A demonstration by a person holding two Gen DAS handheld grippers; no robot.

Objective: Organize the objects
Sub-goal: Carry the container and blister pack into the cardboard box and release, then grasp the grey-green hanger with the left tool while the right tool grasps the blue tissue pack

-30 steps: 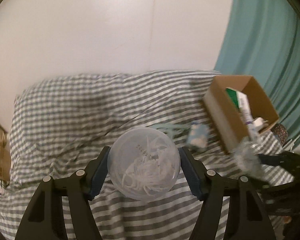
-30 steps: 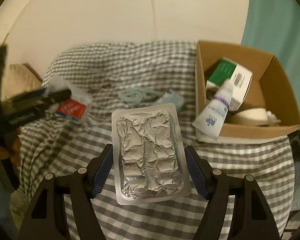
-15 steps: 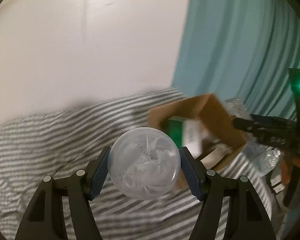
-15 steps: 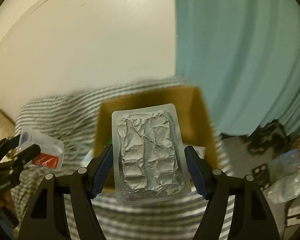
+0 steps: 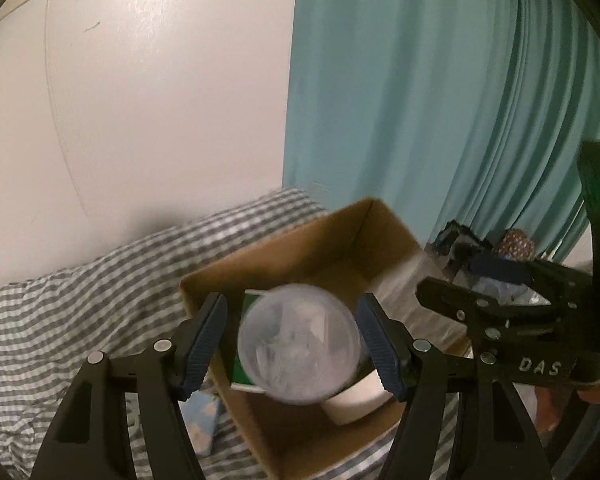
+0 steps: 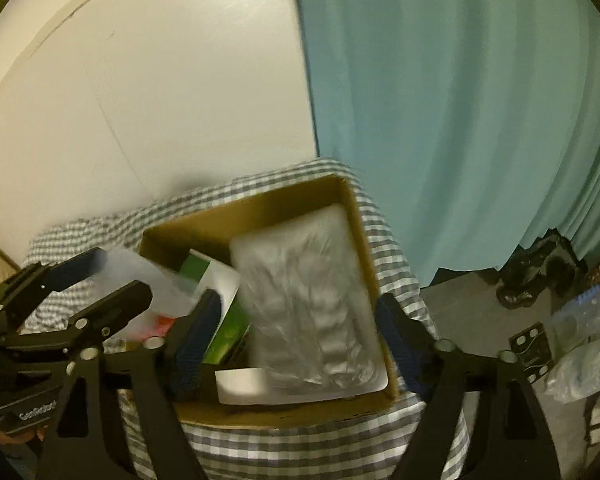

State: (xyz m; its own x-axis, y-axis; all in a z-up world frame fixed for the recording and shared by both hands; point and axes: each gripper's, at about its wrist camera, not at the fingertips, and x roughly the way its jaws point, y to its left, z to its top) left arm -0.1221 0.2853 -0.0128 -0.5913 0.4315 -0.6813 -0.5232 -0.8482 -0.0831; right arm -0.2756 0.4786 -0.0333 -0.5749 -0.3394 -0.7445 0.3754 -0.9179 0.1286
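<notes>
Both grippers hang over an open cardboard box [image 5: 324,240] [image 6: 260,208] on a grey checked bedspread. My left gripper [image 5: 296,346] is open; a clear round plastic container [image 5: 298,344] sits blurred between its spread fingers, free of the pads, above the box. My right gripper [image 6: 296,332] is open; a foil blister pack [image 6: 312,308] is blurred between its fingers, free of the pads, over the box's right side. A green and white carton [image 6: 216,308] lies inside the box. The left gripper also shows in the right wrist view [image 6: 84,292].
A teal curtain [image 5: 440,100] hangs behind the box, a white wall [image 5: 160,100] to its left. A blue patterned packet [image 5: 200,424] lies on the bedspread [image 5: 80,312] left of the box. Bags and clutter [image 6: 572,344] lie on the floor at right.
Both grippers moved right over the box and opened. The round container and the blister pack have come free of the pads and blur downward into the box.
</notes>
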